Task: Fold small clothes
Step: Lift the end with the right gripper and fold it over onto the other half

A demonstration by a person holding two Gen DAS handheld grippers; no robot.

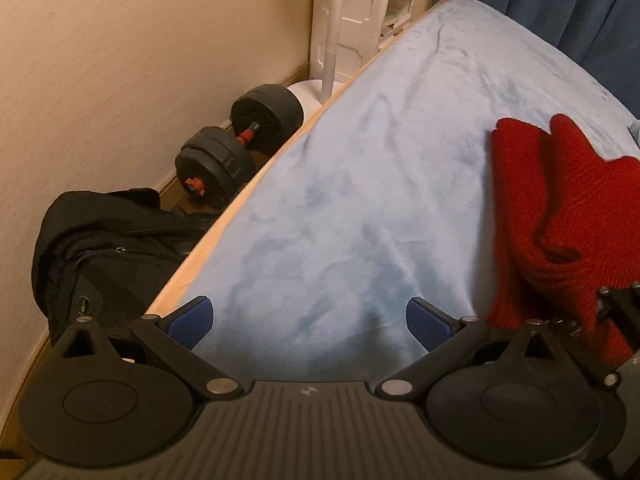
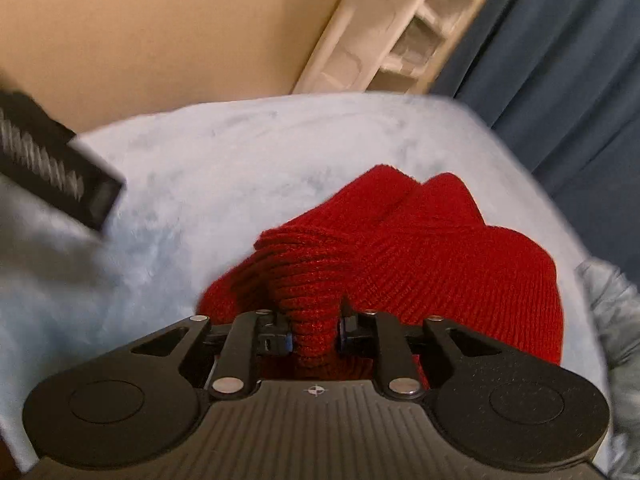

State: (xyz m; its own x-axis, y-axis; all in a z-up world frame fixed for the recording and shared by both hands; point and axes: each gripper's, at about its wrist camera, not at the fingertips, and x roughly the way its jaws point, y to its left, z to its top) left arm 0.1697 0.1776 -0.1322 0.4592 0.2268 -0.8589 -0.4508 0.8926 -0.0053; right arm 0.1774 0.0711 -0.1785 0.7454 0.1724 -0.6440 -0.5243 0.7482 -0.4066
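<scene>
Two grippers over a pale blue blanket (image 1: 360, 184), one clamped on a red knit garment (image 2: 420, 256).

The right gripper (image 2: 314, 330) pinches the knit's ribbed fold at lower centre; the left gripper (image 1: 310, 318) is spread, holding nothing, blanket bare ahead. The bed's wooden edge (image 1: 240, 200) runs diagonally; dumbbell (image 1: 240, 144) and black bag (image 1: 100, 248) lie left. No legible writing.

In the left wrist view the red knit garment (image 1: 560, 216) runs off the right edge, and its lower end is covered by the black parts of the other hand-held gripper (image 1: 618, 308), itself cut off there. The black bag (image 1: 104, 248) at lower left is partly hidden behind the bed (image 1: 360, 180). In the right wrist view a blurred black ribbed object (image 2: 52, 156) at the left edge cannot be identified, and a pale grey-blue cloth (image 2: 608, 308) at the right edge is smeared and cut off.
</scene>
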